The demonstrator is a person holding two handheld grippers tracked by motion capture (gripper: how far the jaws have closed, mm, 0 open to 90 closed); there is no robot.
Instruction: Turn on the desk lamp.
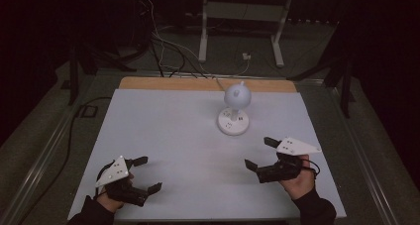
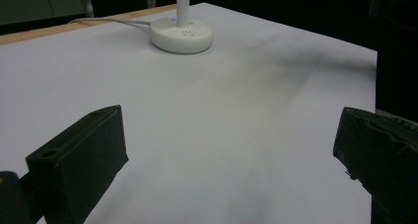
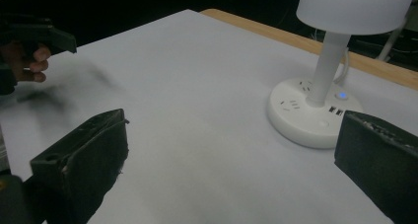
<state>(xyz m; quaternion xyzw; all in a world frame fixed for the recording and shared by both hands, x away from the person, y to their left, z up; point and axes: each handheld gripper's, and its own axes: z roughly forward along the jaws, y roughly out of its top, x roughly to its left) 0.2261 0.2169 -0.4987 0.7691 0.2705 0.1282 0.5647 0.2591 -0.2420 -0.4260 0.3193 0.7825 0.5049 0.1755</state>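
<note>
Left gripper (image 1: 147,174) near-left, jaws apart, empty. Right gripper (image 1: 261,153) near-right, jaws apart, empty. White lamp (image 1: 234,115) stands far-centre on the table (image 1: 163,131), apart from both.

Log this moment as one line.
left tool: open, empty | right tool: open, empty | lamp: upright, untouched, nearer right tool

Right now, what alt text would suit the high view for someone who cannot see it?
A small white desk lamp with a round socket base stands on a white-covered table. Nearer the camera, a person holds an open black hand-held gripper in each hand, left and right, both apart from the lamp.
</note>
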